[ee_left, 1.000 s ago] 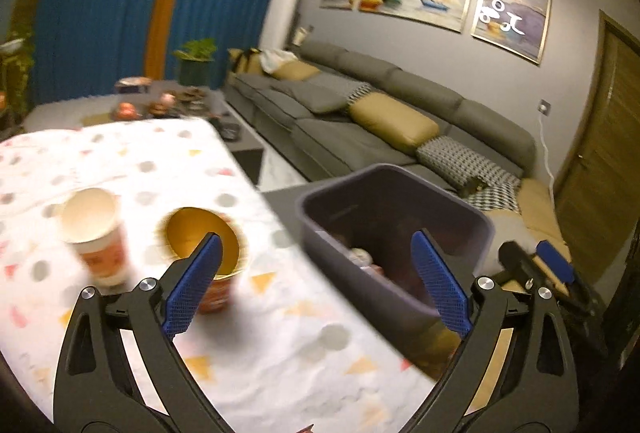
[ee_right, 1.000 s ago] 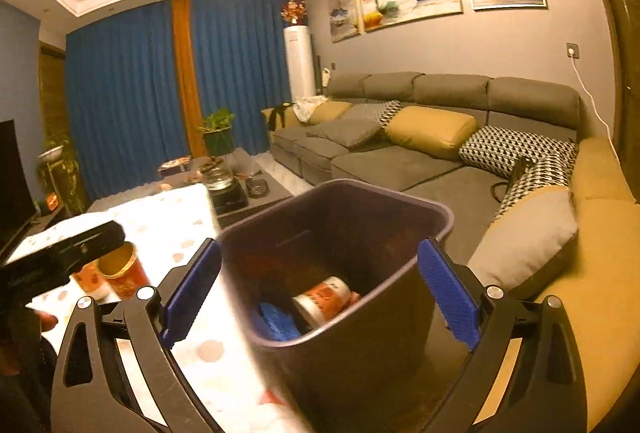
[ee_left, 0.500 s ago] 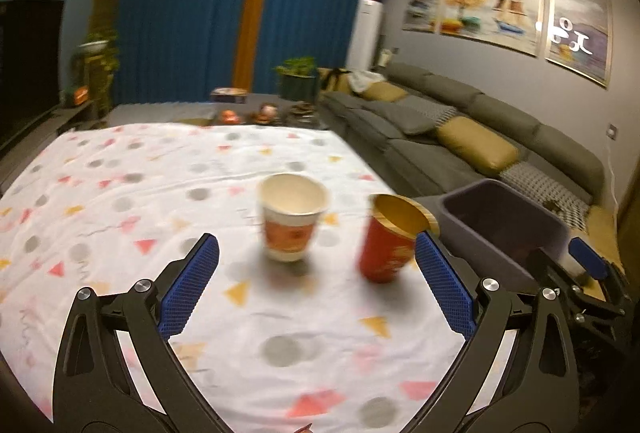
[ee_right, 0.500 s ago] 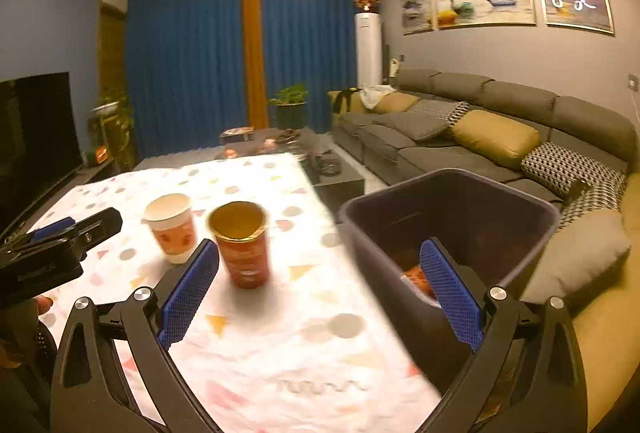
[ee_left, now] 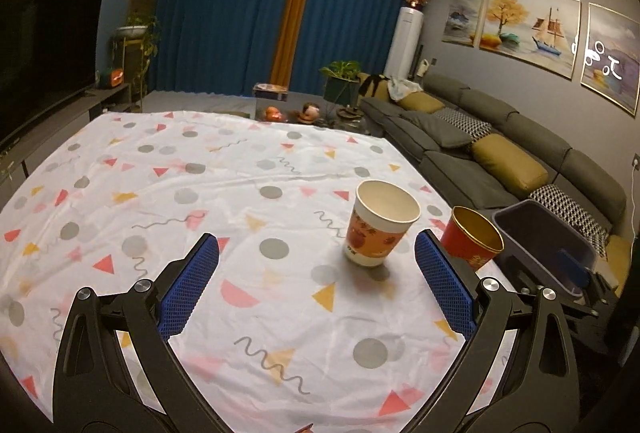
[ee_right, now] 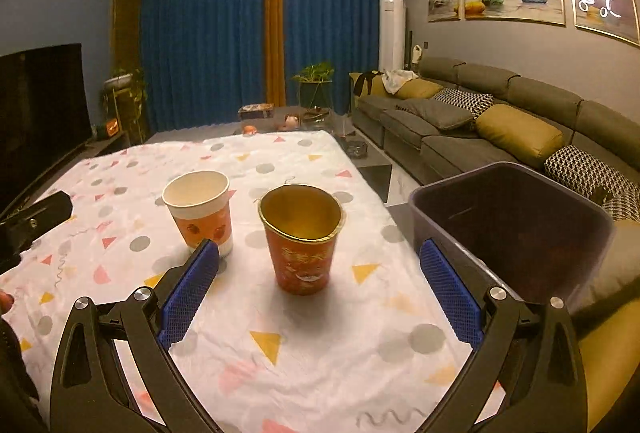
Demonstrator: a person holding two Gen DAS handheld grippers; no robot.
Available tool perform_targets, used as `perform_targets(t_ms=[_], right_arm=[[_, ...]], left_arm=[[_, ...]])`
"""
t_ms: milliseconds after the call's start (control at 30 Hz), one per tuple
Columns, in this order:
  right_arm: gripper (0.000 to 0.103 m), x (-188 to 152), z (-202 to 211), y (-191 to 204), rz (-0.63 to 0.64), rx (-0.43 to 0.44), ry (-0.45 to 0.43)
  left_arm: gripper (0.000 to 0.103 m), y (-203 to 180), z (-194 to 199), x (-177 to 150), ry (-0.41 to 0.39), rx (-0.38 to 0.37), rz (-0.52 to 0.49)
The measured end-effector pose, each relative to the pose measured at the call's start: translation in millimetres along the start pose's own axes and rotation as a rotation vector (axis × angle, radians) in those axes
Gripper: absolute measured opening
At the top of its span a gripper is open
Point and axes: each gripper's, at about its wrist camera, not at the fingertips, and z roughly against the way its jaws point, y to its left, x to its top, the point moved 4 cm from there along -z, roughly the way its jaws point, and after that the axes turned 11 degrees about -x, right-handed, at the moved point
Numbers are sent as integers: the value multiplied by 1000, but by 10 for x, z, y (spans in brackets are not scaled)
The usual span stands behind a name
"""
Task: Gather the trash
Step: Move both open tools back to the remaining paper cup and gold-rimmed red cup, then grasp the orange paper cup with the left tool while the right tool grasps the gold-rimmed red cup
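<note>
Left gripper (ee_left: 316, 273): it was held wide open over the tablecloth at the bottom of the left wrist frame, and nothing was between its blue pads.
Right gripper (ee_right: 320, 285): it was also wide open at the bottom of the right wrist frame, and it gripped nothing.
Red cup (ee_right: 301, 237): it stood upright in the centre of the right wrist frame, between the two blue pads in the picture but further away than them, not touched. It had a gold inside.
White cup (ee_left: 380, 228): it stood upright, right of centre in the left wrist frame, just beside the red cup (ee_left: 472, 241) and apart from it.
Tablecloth (ee_left: 200, 193): white with coloured triangles and grey dots, it filled the lower middle of both frames.
Trash bin (ee_right: 516, 225): dark, it stood at the right edge of the table, at the right of the frame. What it contained, I could not tell.
Sofa (ee_right: 480, 113): grey with yellow cushions, at the right, behind the bin.
</note>
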Motion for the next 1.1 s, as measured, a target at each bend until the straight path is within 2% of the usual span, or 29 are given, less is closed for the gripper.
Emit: perform_targets(t_ms=[267, 467, 533, 733, 833, 1100], right_arm=[[97, 40, -417, 144, -1, -8, 48], [90, 51, -610, 175, -4, 16, 80], [85, 47, -663, 194, -6, 31, 92], [60, -12, -783, 214, 9, 62, 133], [56, -7, -785, 196, 7, 70, 124], [56, 97, -631, -56, -47, 39, 67]], left_arm=[[97, -35, -177, -10, 5, -17, -31], [97, -71, -421, -24, 34, -39, -48], [97, -84, -509, -28, 46, -42, -50], [97, -138, -760, -39, 77, -46, -60], [97, -191, -863, -50, 94, -52, -71], [97, -343, -1249, -45, 144, -52, -89]])
